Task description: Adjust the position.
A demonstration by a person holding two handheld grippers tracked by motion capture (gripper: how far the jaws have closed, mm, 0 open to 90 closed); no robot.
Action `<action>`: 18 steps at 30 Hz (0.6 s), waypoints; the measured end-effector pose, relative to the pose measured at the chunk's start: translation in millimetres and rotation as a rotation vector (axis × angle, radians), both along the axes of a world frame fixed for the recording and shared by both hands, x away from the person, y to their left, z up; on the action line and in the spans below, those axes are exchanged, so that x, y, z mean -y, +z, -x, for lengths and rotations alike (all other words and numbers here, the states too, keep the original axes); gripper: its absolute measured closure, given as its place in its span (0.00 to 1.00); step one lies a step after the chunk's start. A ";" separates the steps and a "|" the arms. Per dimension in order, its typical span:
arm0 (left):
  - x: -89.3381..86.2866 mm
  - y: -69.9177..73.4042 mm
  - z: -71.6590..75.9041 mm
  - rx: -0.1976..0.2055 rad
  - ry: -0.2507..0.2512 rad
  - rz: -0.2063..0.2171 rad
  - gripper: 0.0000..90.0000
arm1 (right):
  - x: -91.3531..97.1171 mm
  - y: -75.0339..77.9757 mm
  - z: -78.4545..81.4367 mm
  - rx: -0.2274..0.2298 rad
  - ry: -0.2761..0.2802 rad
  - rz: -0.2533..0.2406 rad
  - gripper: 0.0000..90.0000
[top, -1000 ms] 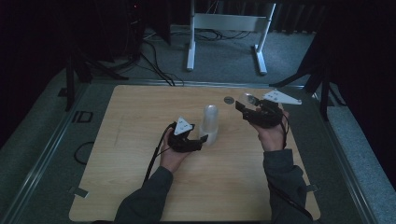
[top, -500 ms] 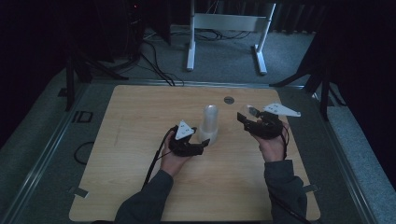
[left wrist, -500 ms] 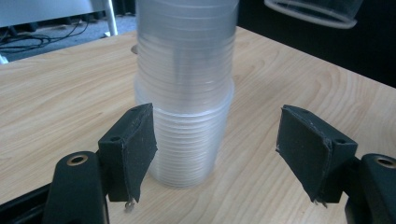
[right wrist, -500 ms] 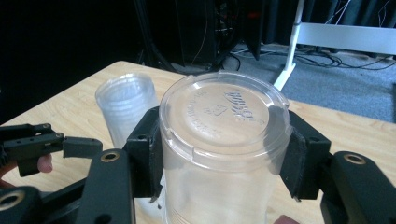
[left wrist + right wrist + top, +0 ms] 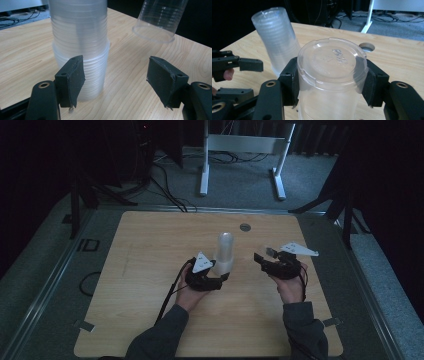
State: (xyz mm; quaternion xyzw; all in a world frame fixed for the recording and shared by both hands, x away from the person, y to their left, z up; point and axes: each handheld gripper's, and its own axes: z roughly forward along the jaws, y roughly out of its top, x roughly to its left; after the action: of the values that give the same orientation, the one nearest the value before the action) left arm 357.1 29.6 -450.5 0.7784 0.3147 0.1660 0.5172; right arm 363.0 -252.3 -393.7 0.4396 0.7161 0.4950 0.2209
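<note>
Our right claw [image 5: 329, 82] squeezes one clear cup [image 5: 329, 75] upside down, one black pad on each side, and holds it up over the counter [image 5: 150, 270]. Our left claw [image 5: 115, 80] has just been closing, yet in its own view the pads stand apart with nothing between them, and one pad sits just beside the bottom of the cup stack [image 5: 80, 50]. That tall stack stands upside down on the wooden counter, between our two hands.

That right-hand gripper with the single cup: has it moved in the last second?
Yes. In the high view the right gripper, fingers clamped on a clear cup, has come nearer the person, away from the round hole in the table.
</note>
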 end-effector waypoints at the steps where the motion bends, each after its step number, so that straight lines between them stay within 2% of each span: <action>1: 1.0 0.1 0.1 0.000 0.001 -0.002 0.33 | -0.4 -1.6 0.4 -0.004 0.002 -0.001 0.46; 12: 8.1 -0.9 0.8 -0.009 -0.009 -0.005 0.30 | -5.9 -15.5 4.0 -0.036 0.014 -0.014 0.46; 18: 16.1 -1.4 3.1 -0.006 -0.044 -0.025 0.30 | -10.6 -25.6 7.1 -0.061 0.028 -0.037 0.46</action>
State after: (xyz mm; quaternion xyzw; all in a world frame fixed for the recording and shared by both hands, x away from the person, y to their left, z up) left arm 354.0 13.4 -451.9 0.7921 0.2967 0.1563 0.5101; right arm 355.8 -241.7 -419.4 0.4484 0.7193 0.4978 0.1837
